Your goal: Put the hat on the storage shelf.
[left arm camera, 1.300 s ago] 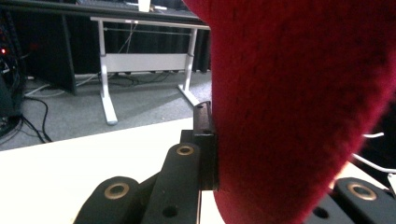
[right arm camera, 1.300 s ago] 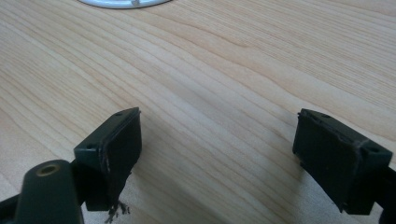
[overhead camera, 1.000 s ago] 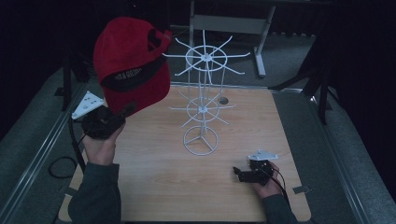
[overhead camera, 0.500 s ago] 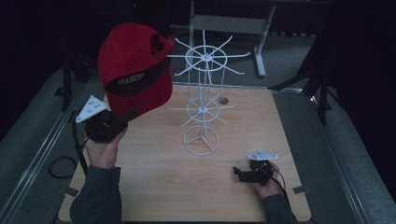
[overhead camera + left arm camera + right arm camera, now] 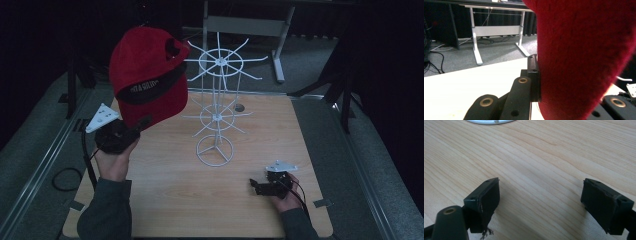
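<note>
The red cap [image 5: 145,75] with a black band is held up off the desk [image 5: 165,200], crown raised, just left of the white wire rack [image 5: 217,107].

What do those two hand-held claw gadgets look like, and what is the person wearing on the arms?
Each claw, left and right, is black, with two blocky jaws on linked bars set with brass-coloured rivets. A pale grey three-cornered plate dotted with small holes tops each one. A black cable trails from each. The sleeves are dark grey-green.
</note>
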